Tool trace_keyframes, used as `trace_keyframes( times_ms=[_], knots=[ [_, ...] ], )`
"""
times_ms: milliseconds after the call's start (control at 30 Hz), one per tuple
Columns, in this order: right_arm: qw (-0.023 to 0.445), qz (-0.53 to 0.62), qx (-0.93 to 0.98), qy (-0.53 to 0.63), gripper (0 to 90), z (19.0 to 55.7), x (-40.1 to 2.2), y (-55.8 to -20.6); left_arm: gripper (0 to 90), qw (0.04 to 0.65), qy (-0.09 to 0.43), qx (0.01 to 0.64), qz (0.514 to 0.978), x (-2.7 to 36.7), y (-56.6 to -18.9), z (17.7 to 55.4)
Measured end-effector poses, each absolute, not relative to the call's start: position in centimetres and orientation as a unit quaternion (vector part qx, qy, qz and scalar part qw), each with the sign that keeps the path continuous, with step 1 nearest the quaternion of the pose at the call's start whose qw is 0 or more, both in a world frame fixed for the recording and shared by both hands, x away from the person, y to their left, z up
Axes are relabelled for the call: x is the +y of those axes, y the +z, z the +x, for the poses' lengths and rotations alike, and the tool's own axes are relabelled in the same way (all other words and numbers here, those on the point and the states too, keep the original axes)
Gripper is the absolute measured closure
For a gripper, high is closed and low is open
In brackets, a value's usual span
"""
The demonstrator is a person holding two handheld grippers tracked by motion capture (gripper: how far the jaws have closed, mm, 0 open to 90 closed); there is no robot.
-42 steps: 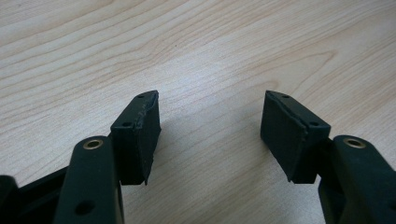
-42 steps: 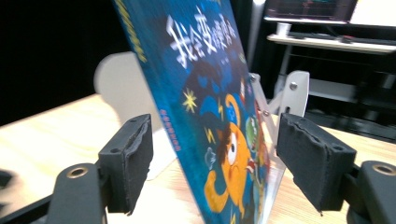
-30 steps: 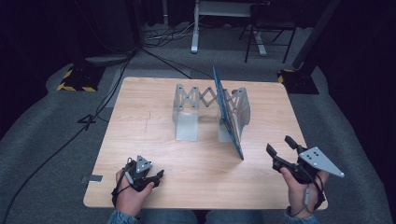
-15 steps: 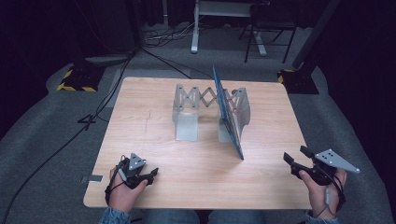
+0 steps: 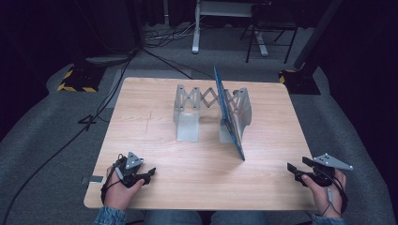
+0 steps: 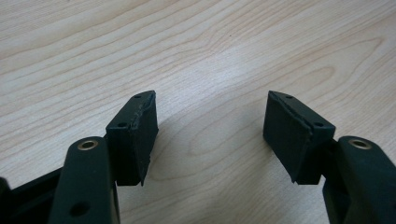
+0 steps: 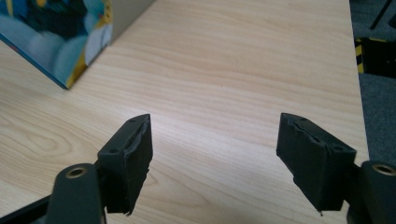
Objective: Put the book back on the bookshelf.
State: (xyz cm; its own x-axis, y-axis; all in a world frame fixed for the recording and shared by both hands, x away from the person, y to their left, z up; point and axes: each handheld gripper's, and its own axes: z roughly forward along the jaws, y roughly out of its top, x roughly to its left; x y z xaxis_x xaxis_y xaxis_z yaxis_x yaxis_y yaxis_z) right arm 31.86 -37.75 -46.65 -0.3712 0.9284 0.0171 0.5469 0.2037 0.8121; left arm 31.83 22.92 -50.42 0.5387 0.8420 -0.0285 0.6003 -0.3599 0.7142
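A grey metal scissor rack (image 5: 187,112) stands at the middle of the wooden table (image 5: 141,117). A thin blue picture book (image 5: 228,112) stands upright on edge against the rack's right-hand plate; its colourful lower corner (image 7: 56,37) shows in the right gripper view. My left gripper (image 5: 149,174) rests low over the near left of the table, its jaws just opened a little wider, with only bare wood between them (image 6: 210,100). My right gripper (image 5: 298,164) is at the near right edge, open and empty (image 7: 215,119), pointing toward the book.
Grey carpet surrounds the table. Black cables (image 5: 117,84) run across the floor at the left, a yellow-and-black striped base (image 5: 75,79) sits at the far left, and another (image 5: 300,79) at the far right. Desk legs (image 5: 197,28) stand behind.
My right hand has moved right and down, toward the table's near right corner. My left hand has drifted slightly left and nearer the front edge. Rack and book are unmoved.
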Motion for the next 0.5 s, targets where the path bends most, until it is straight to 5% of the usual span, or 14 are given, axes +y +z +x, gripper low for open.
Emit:
trace_keyframes(
  times_ms=[500],
  knots=[
    [0.241,0.516,0.756,0.323,18.3,32.9,-37.8,-50.3,35.5,0.346,0.179,0.45,0.804,23.0,-50.5,31.8]
  ],
)
